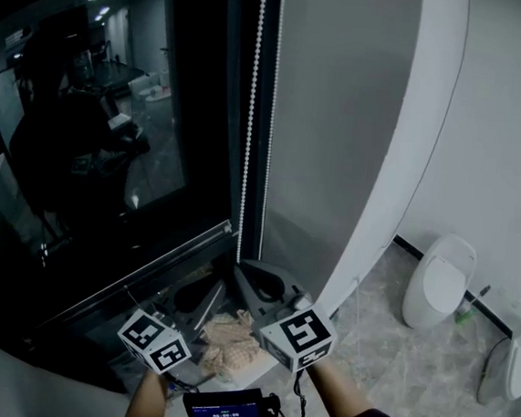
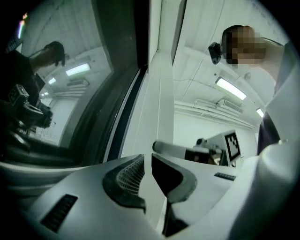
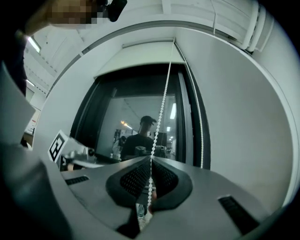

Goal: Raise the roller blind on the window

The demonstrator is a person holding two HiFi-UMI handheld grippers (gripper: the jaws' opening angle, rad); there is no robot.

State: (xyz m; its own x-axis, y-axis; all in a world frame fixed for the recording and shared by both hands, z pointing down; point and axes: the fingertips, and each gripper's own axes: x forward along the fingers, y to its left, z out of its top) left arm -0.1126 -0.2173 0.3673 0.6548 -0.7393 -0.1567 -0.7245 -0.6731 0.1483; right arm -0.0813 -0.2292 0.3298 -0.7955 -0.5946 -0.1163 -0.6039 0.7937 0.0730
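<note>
Overhead, the bead chain (image 1: 252,111) in the right tool (image 3: 151,164) runs off-frame.

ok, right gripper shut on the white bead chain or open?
Shut on it: the right gripper presses its dark ribbed pads together on the white bead chain.

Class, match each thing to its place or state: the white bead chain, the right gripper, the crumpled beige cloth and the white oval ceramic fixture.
Things:
1. white bead chain
2. right gripper
3. crumpled beige cloth
4. white oval ceramic fixture

Places or states:
A. at the foot of the right-hand wall
B. hanging along the dark window
C. shut on the chain
D. just left of the right gripper's marker cube

Pairs: 1-B, 2-C, 3-D, 4-A.
</note>
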